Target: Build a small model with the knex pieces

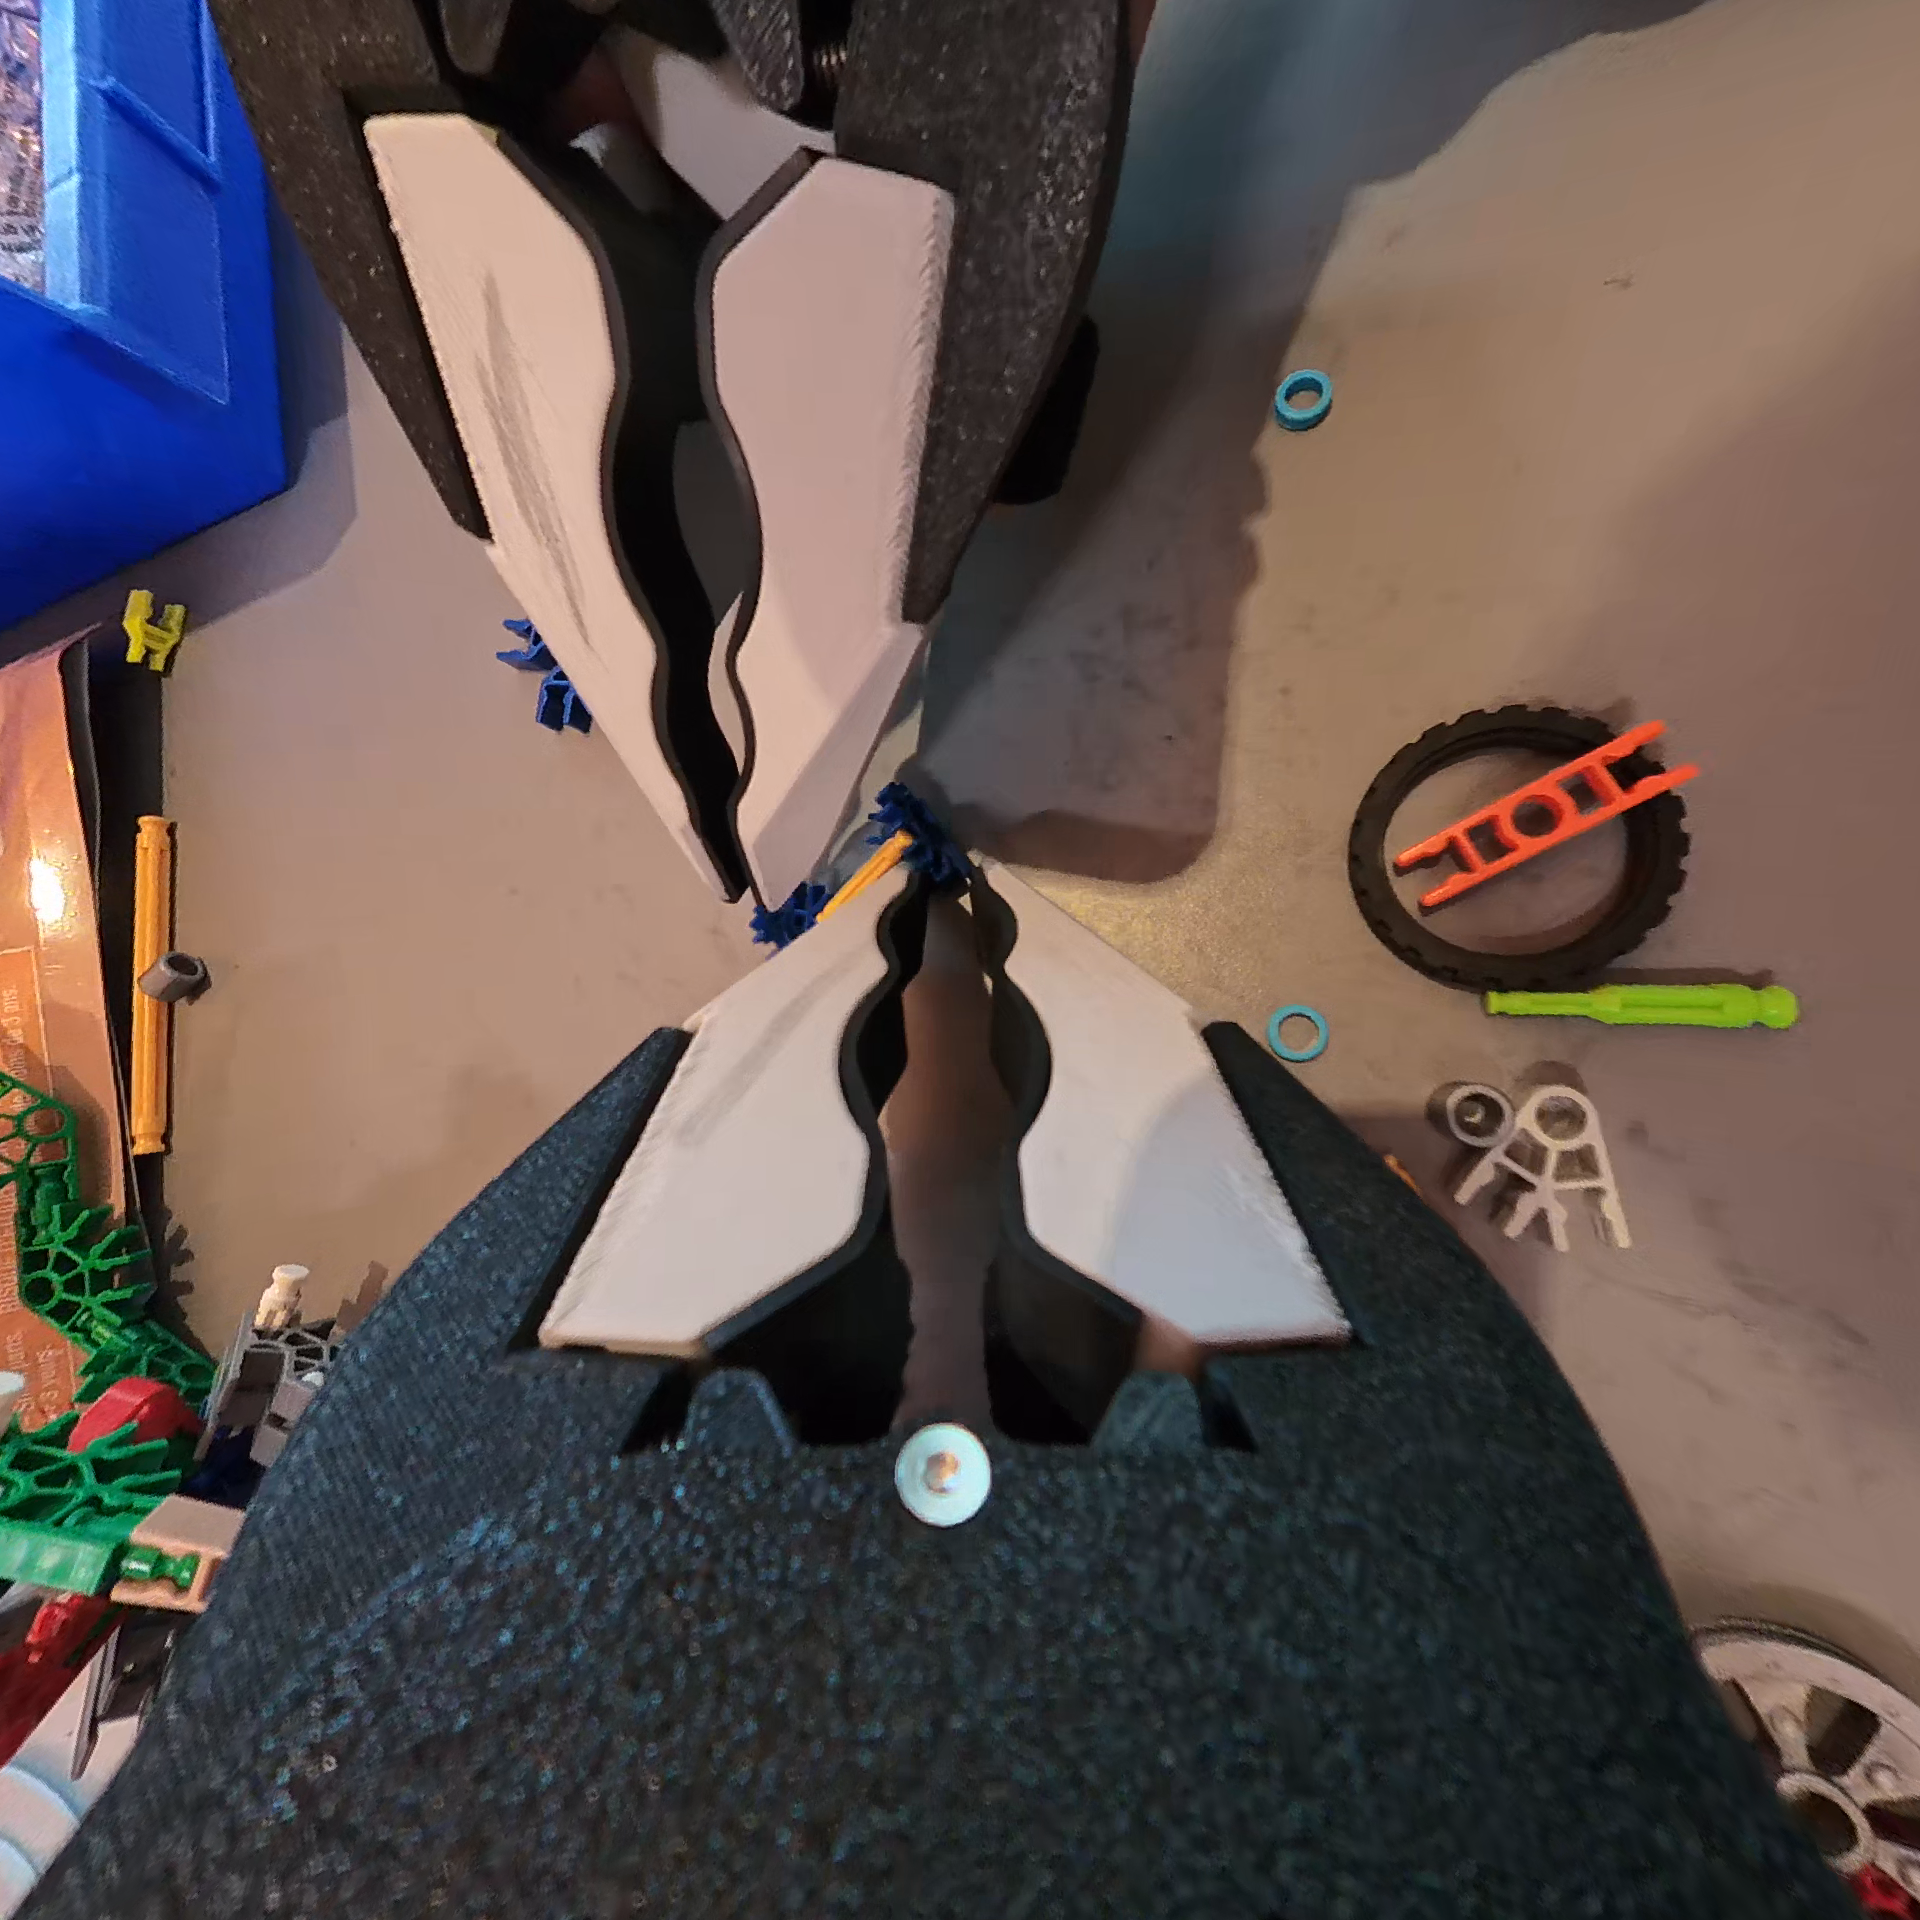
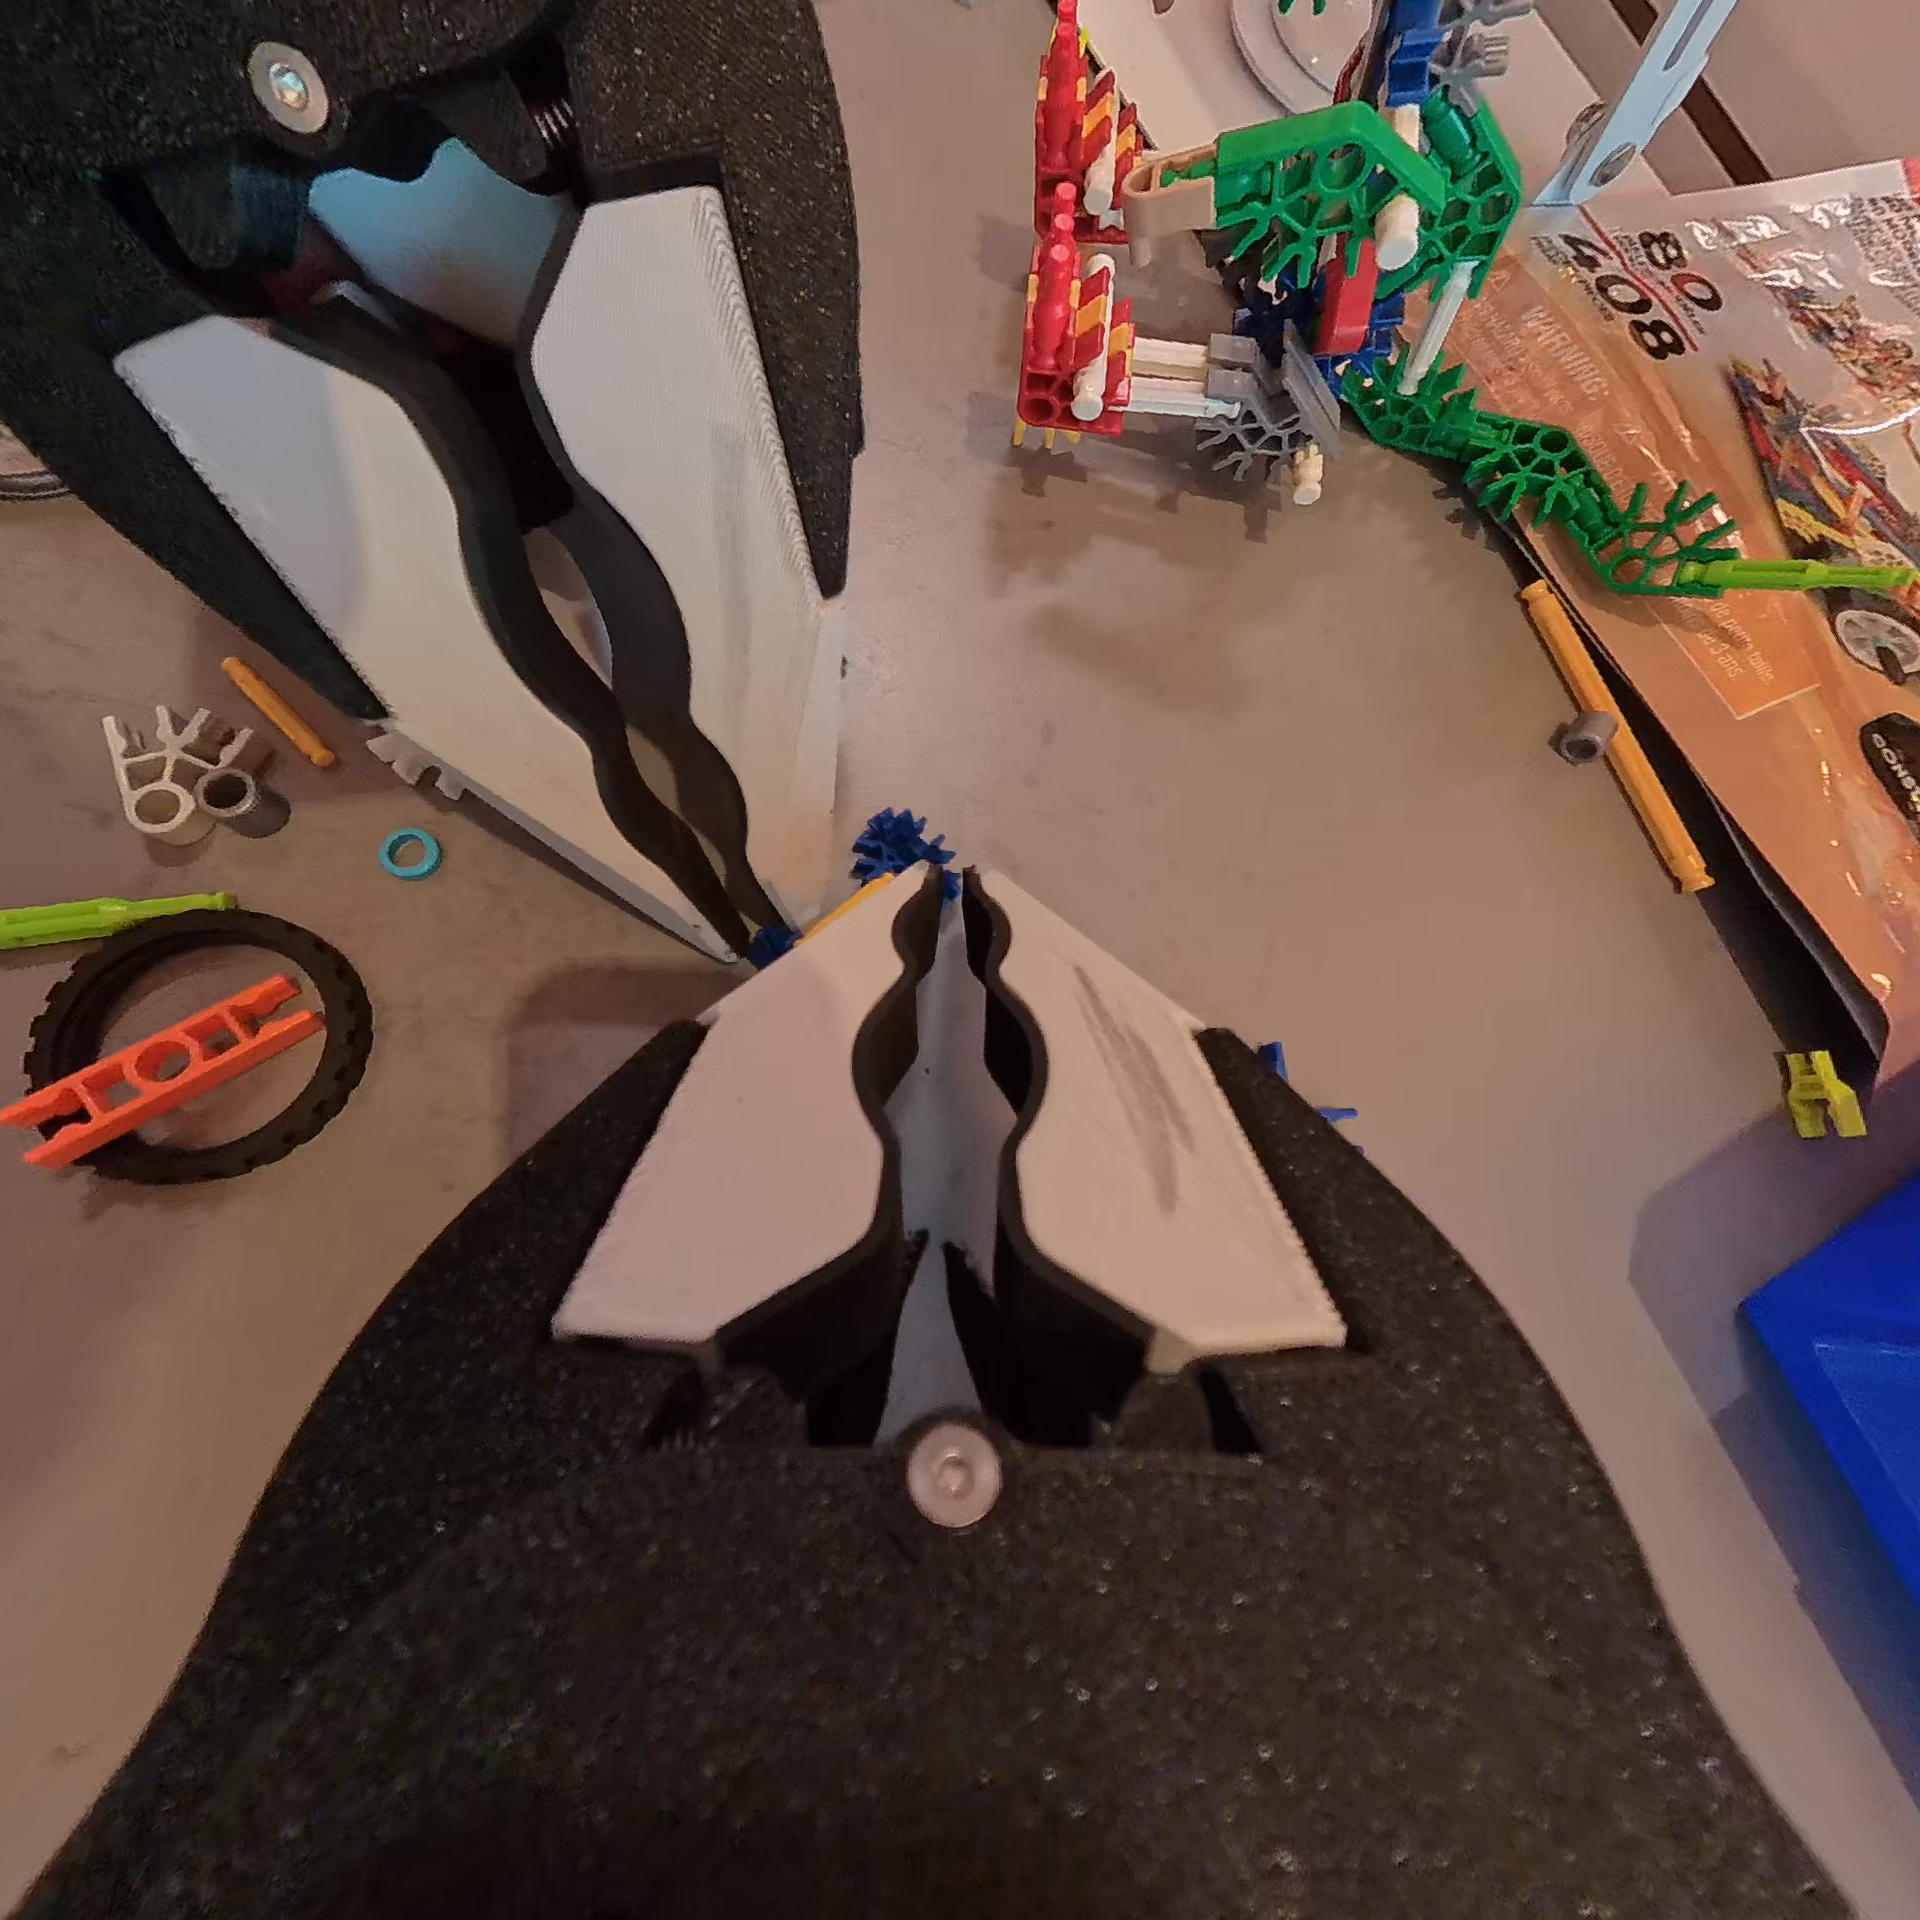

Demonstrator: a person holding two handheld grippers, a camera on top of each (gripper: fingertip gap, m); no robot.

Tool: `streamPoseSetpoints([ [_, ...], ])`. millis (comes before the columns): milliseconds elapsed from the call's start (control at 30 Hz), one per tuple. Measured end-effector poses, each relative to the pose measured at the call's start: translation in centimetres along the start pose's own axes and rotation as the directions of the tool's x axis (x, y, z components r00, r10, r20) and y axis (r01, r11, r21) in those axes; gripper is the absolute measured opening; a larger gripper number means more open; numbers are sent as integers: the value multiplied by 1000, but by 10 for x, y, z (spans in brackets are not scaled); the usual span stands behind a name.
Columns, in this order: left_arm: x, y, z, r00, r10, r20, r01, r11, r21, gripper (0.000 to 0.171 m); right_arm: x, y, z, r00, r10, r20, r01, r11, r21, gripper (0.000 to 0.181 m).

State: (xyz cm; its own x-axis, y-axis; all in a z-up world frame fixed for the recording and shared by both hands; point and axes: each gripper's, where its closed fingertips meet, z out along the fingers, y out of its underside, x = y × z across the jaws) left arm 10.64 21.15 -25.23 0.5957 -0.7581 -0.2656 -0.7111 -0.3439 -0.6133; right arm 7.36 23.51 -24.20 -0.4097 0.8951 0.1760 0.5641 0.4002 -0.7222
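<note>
1. The left tongs (image 1: 945, 883) are pinched narrow on a blue cog (image 1: 920, 831) at one end of a short yellow rod (image 1: 862, 878).
2. The right tongs (image 2: 945, 888) are likewise narrow, gripping the same small piece; a second blue cog (image 1: 779, 920) sits at the rod's other end, at their tips.
3. The two pairs of tongs meet tip to tip above the grey table (image 1: 1351, 623).
4. Right of the left tongs lies a black tyre (image 1: 1382, 914) with an orange clip (image 1: 1538, 816) across it, a green rod (image 1: 1642, 1006) just beside, two teal rings (image 1: 1299, 1031) and grey connectors (image 1: 1538, 1153) near.
5. Left of the left tongs: a long yellow rod (image 1: 153, 977), a grey sleeve (image 1: 179, 977), a blue bin (image 1: 125, 312).
6. Ahead and right of the right tongs stands a built model (image 2: 1351, 291) of green, red and white parts, touching an instruction sheet (image 2: 1714, 416).
</note>
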Motion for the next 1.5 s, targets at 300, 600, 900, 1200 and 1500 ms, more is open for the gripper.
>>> streamPoseSetpoints([
  [300,5,1,-2,1000,1,-28,-1,1000,4,5,-7,-4,-1,999,7,40,-7,1000,20,6],
  [600,14,-1,-4,997,13,-74,-12,1000,19,1,-7,-5,-5,998,23,51,-25,999,29,7],
  [900,14,1,-7,996,3,-88,-1,1000,22,2,-10,-7,-10,997,25,69,-28,998,47,8],
  [1200,11,1,-15,997,4,-79,-1,999,37,3,-22,-9,-13,992,2,129,-10,998,57,9],
  [1500,-1,-4,-19,1000,8,-17,-7,998,66,4,-33,-3,-16,980,5,198,-13,999,38,16],
])
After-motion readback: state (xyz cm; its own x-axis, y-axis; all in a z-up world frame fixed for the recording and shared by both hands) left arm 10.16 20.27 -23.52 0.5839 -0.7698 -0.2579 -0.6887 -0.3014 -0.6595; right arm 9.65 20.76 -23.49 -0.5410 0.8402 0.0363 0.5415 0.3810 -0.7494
